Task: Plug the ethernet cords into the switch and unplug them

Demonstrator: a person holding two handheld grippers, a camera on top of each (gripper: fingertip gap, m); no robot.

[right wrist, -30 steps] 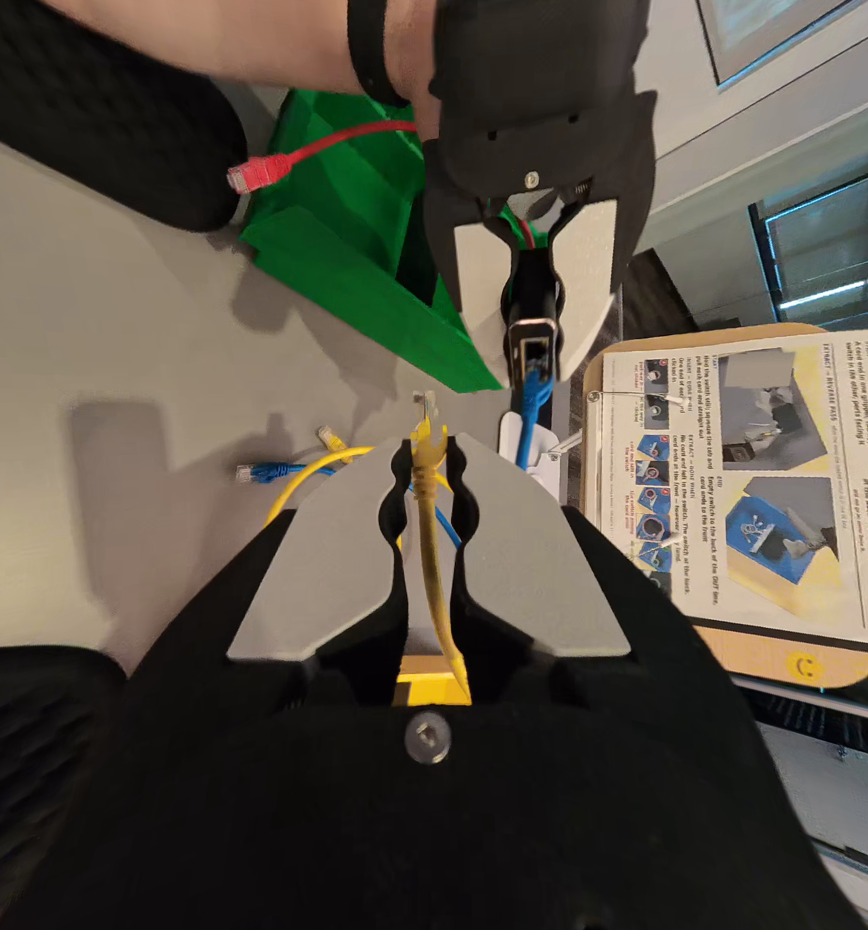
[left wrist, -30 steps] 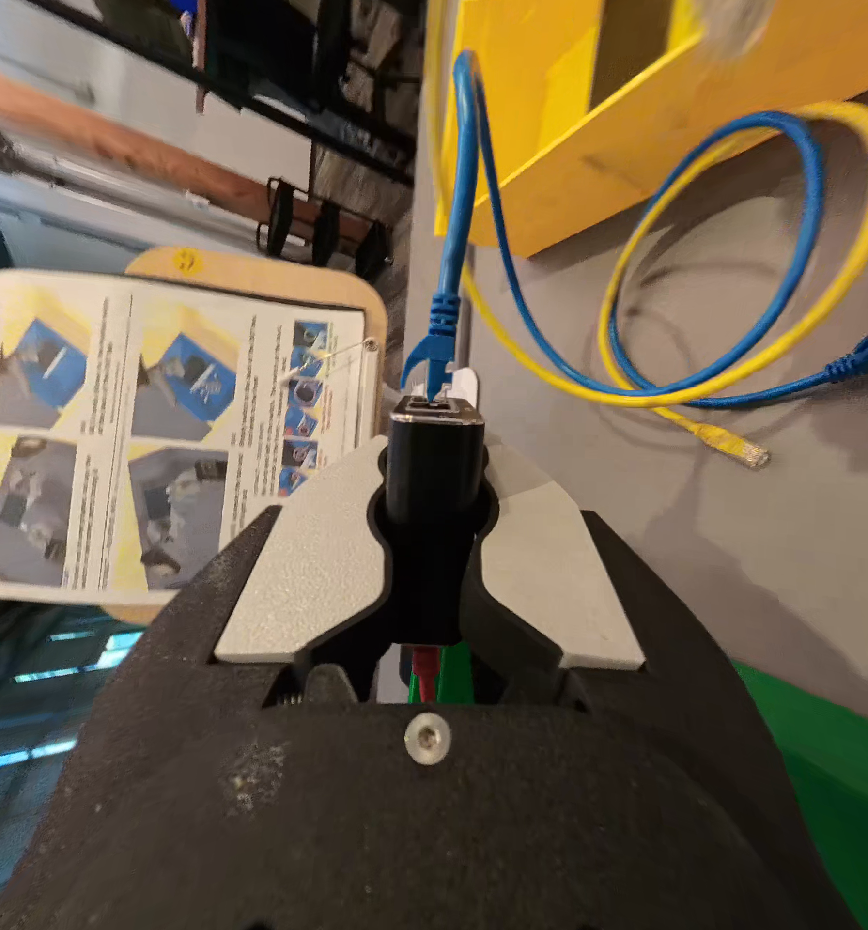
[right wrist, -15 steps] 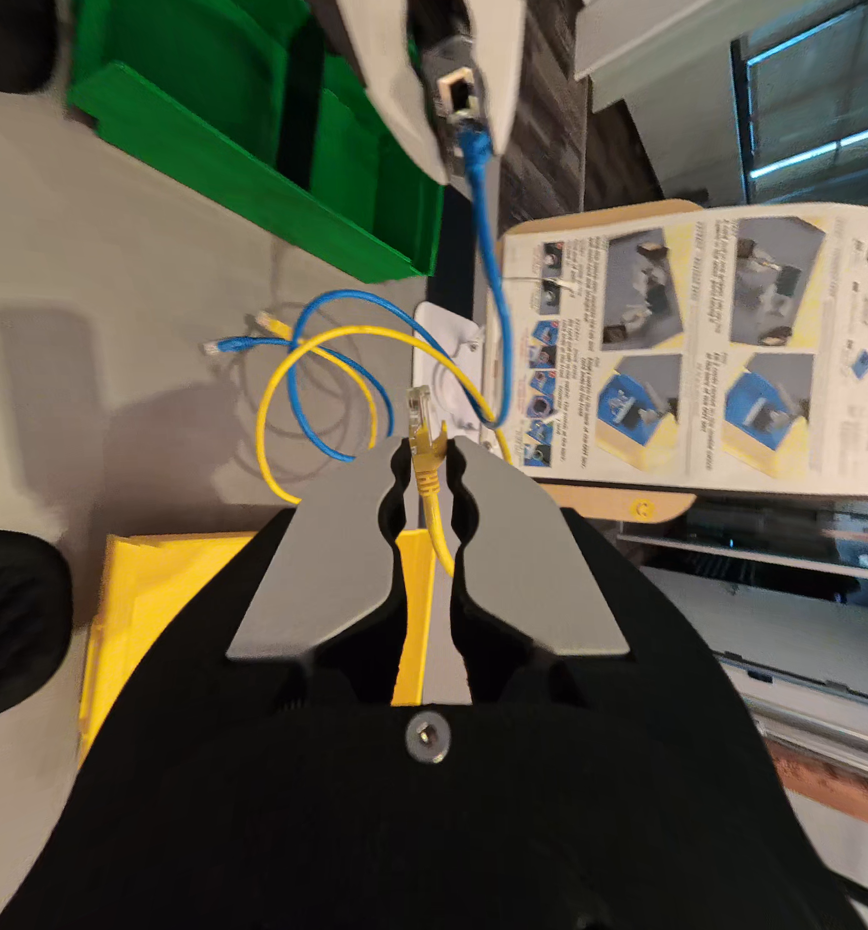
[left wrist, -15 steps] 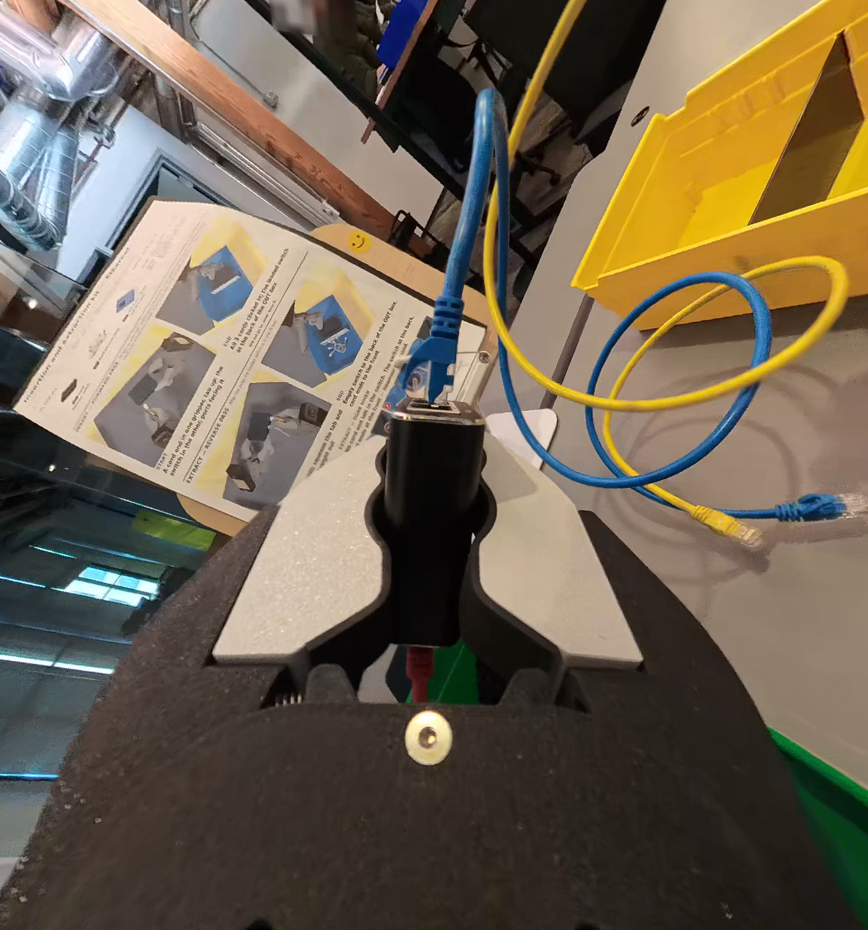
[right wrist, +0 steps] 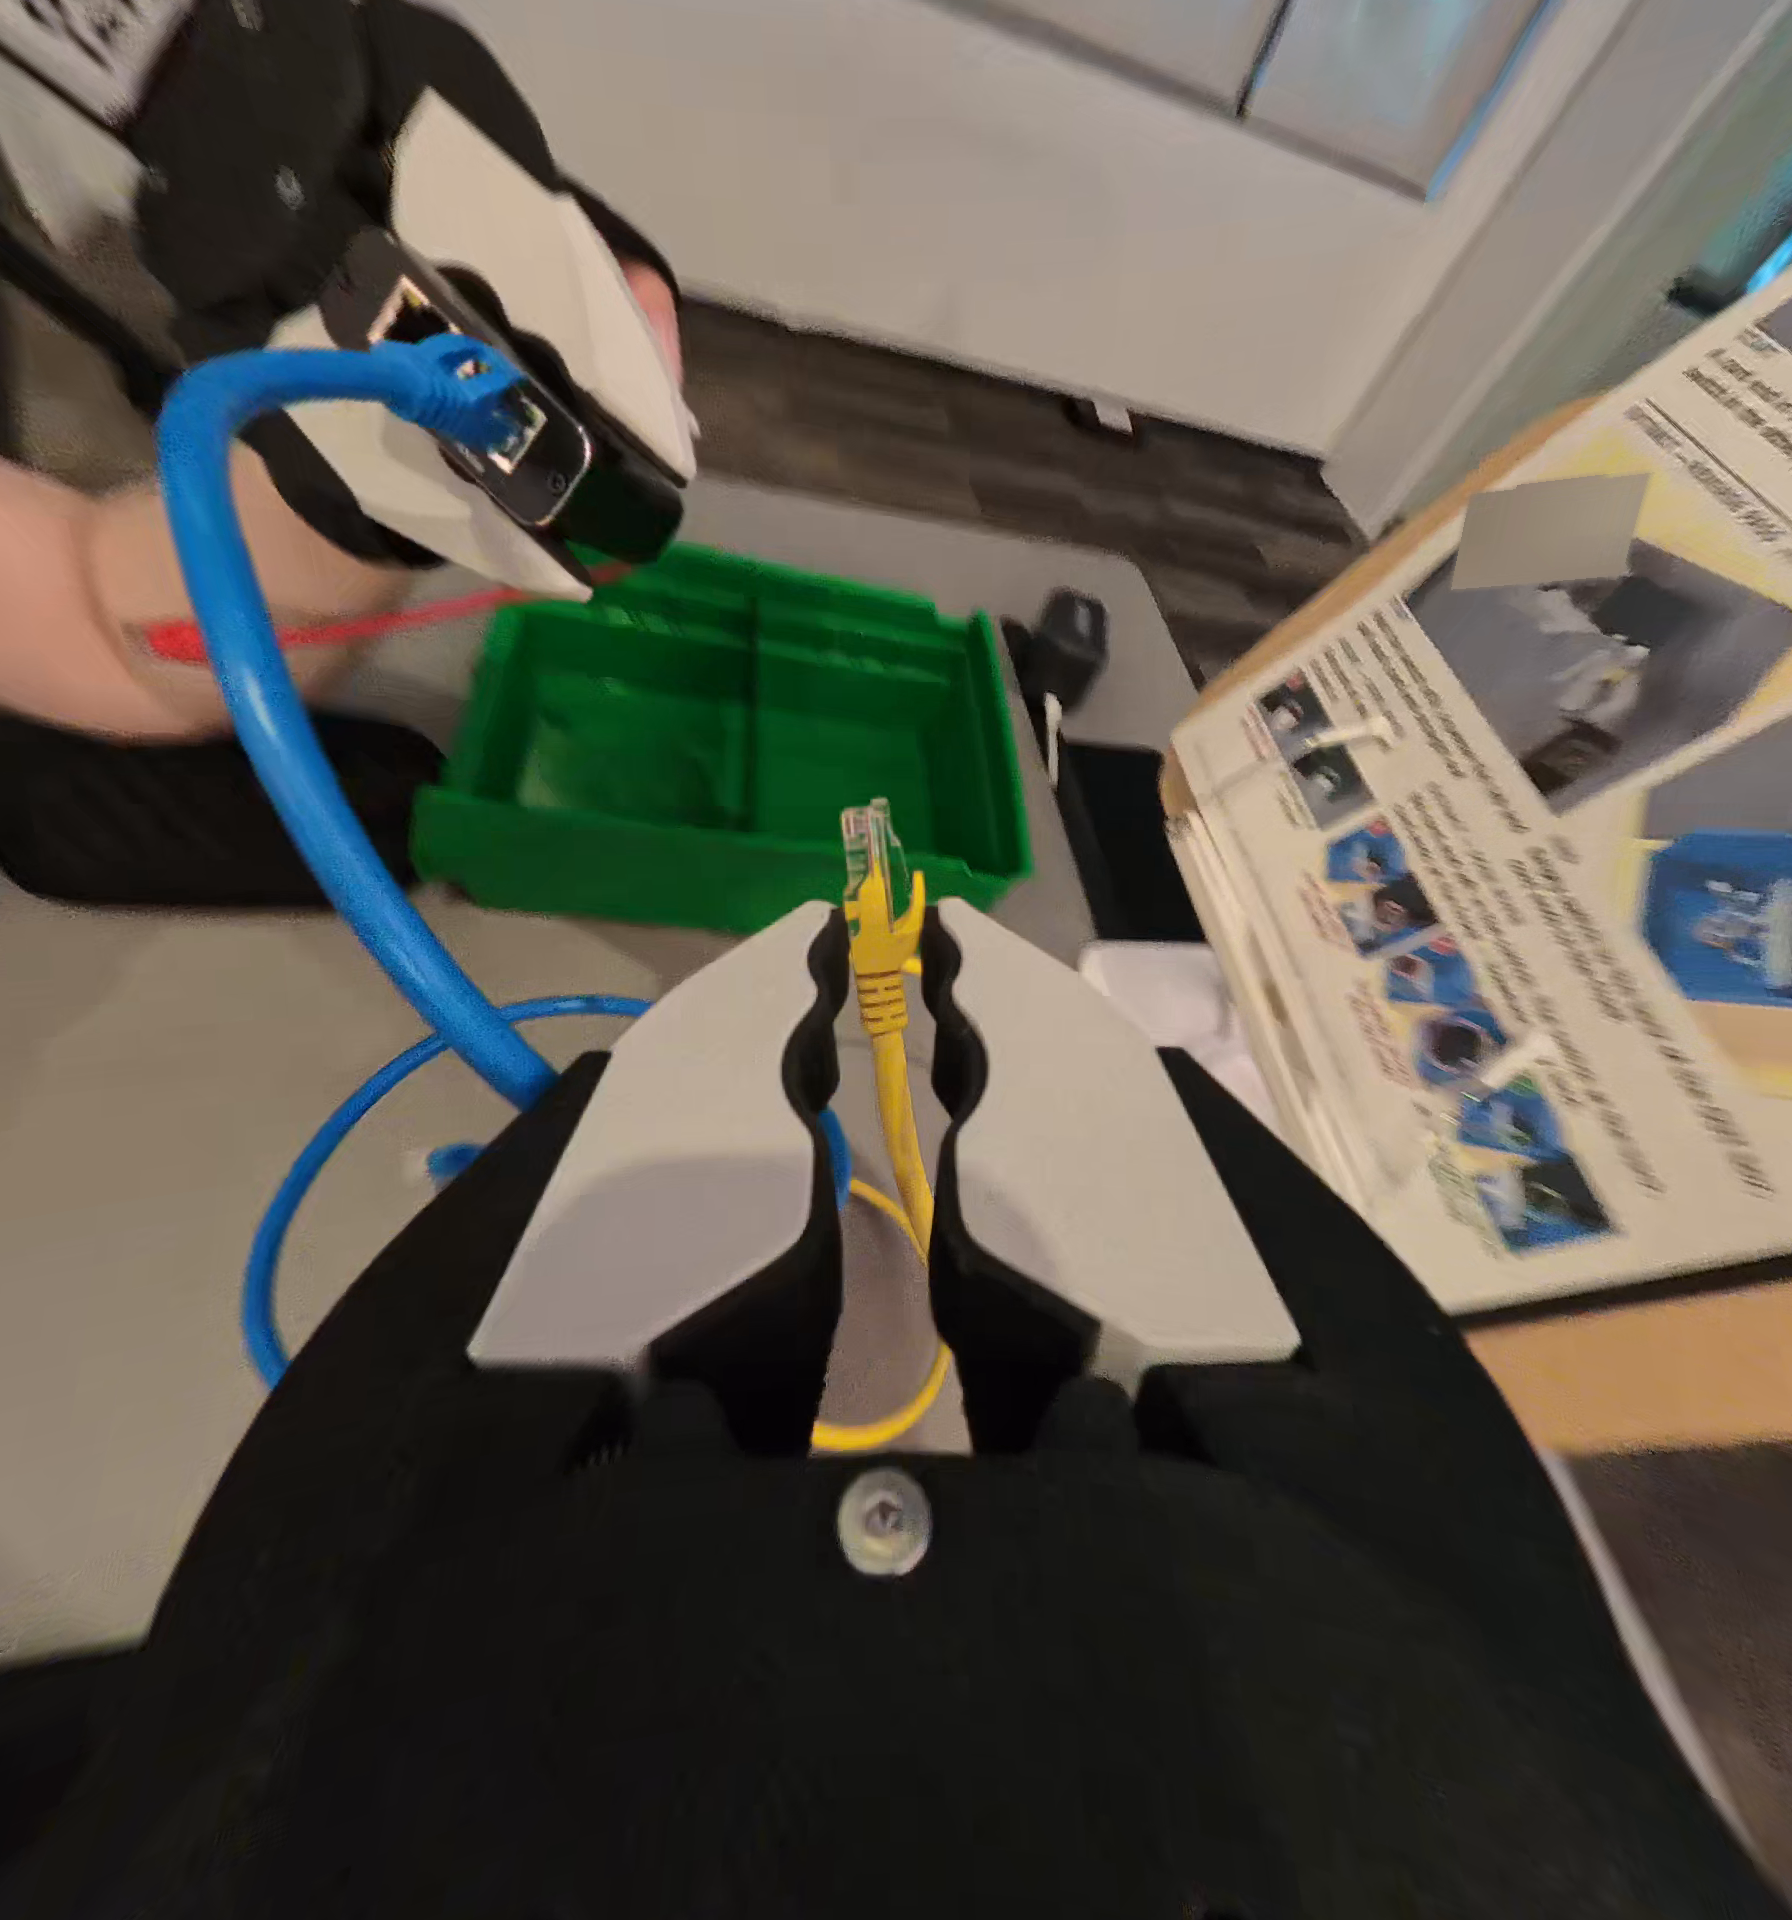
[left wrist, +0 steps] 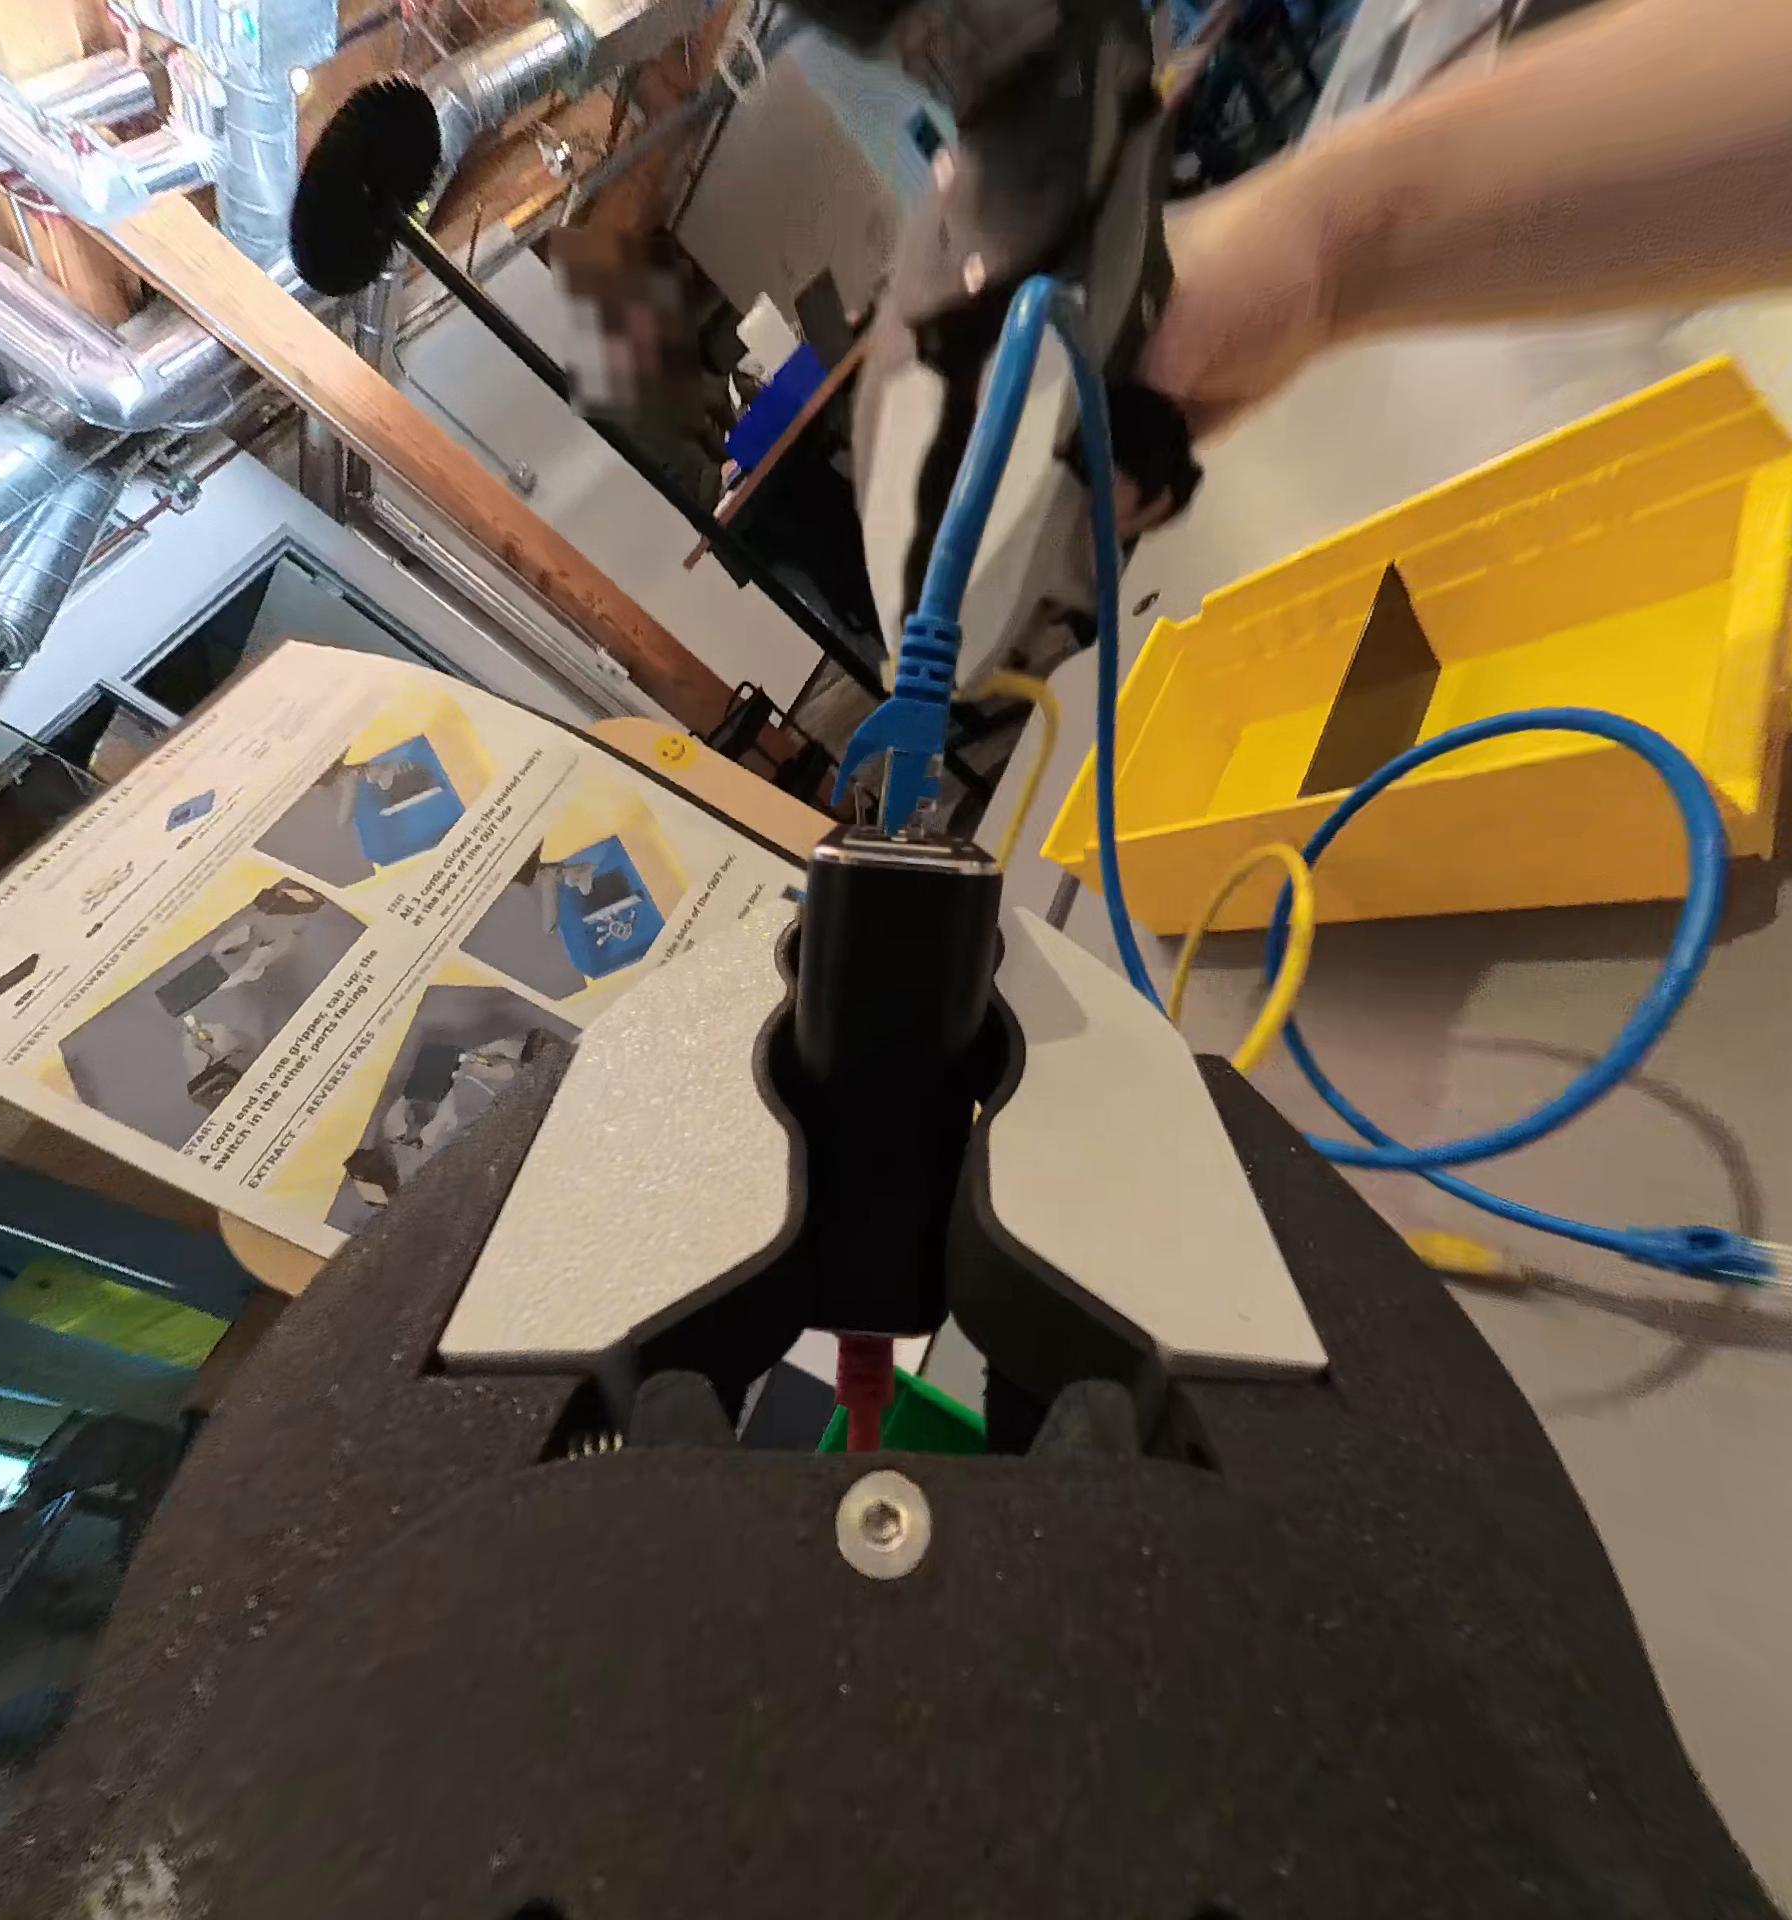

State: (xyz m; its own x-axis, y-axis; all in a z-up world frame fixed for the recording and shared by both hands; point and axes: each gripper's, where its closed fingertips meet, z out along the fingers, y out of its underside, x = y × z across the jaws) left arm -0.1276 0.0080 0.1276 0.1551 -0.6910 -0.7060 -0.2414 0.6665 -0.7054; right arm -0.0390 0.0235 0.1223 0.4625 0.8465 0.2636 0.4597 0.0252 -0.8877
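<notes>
My left gripper (left wrist: pixel 897 997) is shut on the black switch (left wrist: pixel 892 1039), held above the table with its ports facing away. A blue cord's plug (left wrist: pixel 907 727) sits in one port, and a red cord (left wrist: pixel 859 1392) hangs from the switch's rear. In the right wrist view the switch (right wrist: pixel 549 468) shows at upper left with the blue plug (right wrist: pixel 461 390) in it. My right gripper (right wrist: pixel 884 925) is shut on the yellow cord's plug boot (right wrist: pixel 879 956); the clear connector tip (right wrist: pixel 869 842) sticks out past the fingertips. The right gripper (left wrist: pixel 1027 343) shows blurred in the left wrist view.
A yellow bin (left wrist: pixel 1474 675) and a green bin (right wrist: pixel 746 748) stand on the grey table (left wrist: pixel 1598 1091). An instruction sheet on a wooden board (right wrist: pixel 1557 883) stands at the table's edge. The cords' loose ends, blue (left wrist: pixel 1723 1252) and yellow (left wrist: pixel 1458 1252), lie on the table.
Both grippers rose and turned. The right gripper with the yellow plug now points toward the green bin, with the switch at its upper left. Both grasps are unchanged.
</notes>
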